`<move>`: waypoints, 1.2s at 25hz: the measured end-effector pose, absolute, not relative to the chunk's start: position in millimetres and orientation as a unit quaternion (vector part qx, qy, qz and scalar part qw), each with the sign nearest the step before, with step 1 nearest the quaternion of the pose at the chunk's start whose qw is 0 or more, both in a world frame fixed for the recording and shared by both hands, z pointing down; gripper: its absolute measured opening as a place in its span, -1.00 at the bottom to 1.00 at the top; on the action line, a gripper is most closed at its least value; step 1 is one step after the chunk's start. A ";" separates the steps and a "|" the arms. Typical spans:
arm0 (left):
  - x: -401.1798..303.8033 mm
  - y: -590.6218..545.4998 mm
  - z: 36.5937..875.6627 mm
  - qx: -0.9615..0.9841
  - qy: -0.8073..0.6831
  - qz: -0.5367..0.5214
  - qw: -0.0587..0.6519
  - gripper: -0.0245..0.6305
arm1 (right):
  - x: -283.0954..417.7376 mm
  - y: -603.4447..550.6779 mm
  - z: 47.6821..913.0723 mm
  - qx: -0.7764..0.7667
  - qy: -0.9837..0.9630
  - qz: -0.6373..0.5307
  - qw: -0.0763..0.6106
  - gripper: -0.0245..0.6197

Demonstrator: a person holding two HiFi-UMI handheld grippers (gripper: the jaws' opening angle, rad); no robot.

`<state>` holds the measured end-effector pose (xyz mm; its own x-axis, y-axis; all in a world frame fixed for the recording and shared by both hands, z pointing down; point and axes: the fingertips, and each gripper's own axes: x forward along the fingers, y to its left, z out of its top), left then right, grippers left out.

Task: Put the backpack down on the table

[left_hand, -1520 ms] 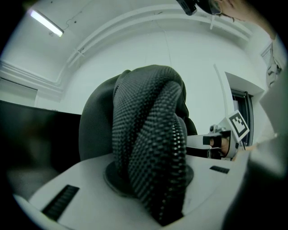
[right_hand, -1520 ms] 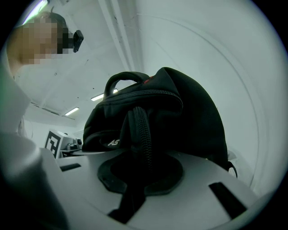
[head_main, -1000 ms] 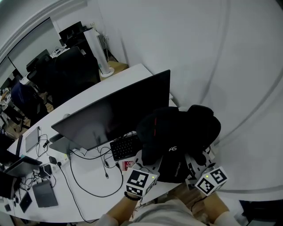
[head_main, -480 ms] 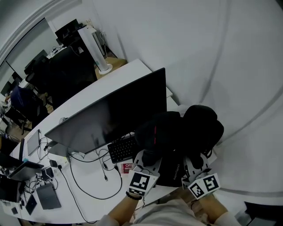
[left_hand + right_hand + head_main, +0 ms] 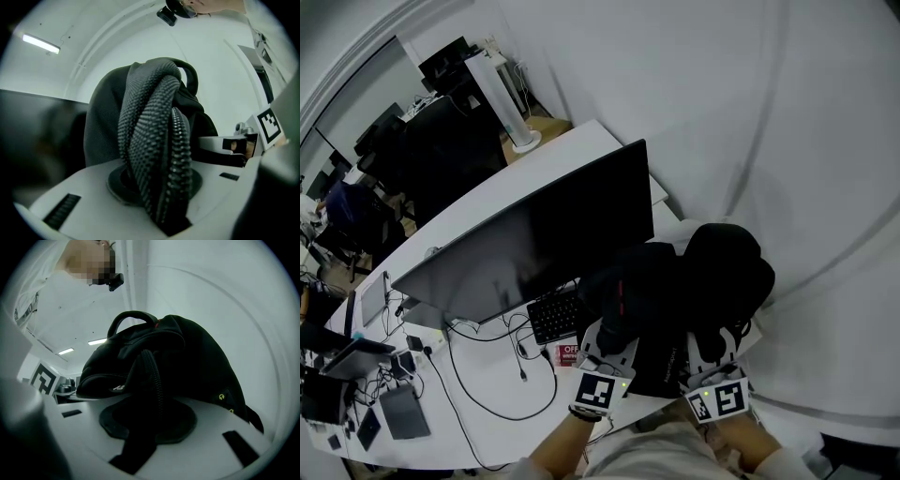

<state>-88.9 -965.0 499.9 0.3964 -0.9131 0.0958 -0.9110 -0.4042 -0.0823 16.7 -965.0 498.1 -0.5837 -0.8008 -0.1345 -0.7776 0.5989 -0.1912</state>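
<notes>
One black fabric backpack (image 5: 675, 281) sits on the white table (image 5: 469, 436), right ahead of your two claws. Your left gripper (image 5: 607, 345) pinches one padded mesh shoulder strap (image 5: 154, 154), and its jaws are just starting to open. Your right gripper (image 5: 705, 349) is opening too, with a second, thinner black strap (image 5: 152, 380) lying between its jaws. One dark flat monitor (image 5: 534, 239) and one black keyboard (image 5: 555, 314) sit off to the left claw's left.

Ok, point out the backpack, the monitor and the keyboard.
backpack (image 5: 727, 267), head view, on its rounded black upper part.
monitor (image 5: 534, 239), head view, middle of its dark panel.
keyboard (image 5: 553, 317), head view, on the keys, just left of the backpack.
</notes>
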 end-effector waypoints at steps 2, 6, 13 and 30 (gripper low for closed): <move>-89.8 -965.0 501.9 -0.834 0.548 -0.060 0.012 -0.70 | 16.4 -965.0 499.1 -0.444 0.888 -0.055 0.105 -0.65; -94.4 -956.3 506.2 -0.839 0.540 -0.065 0.029 -0.67 | 13.7 -956.1 498.4 -0.436 0.891 -0.063 0.107 -0.65; -96.3 -922.3 511.5 -0.856 0.511 -0.072 0.040 -0.61 | 11.9 -919.2 504.2 -0.437 0.893 -0.056 0.094 -0.64; -106.8 -781.9 496.2 -0.899 0.425 -0.081 0.069 0.00 | 2.1 -786.3 511.5 -0.477 0.876 -0.032 0.058 -0.50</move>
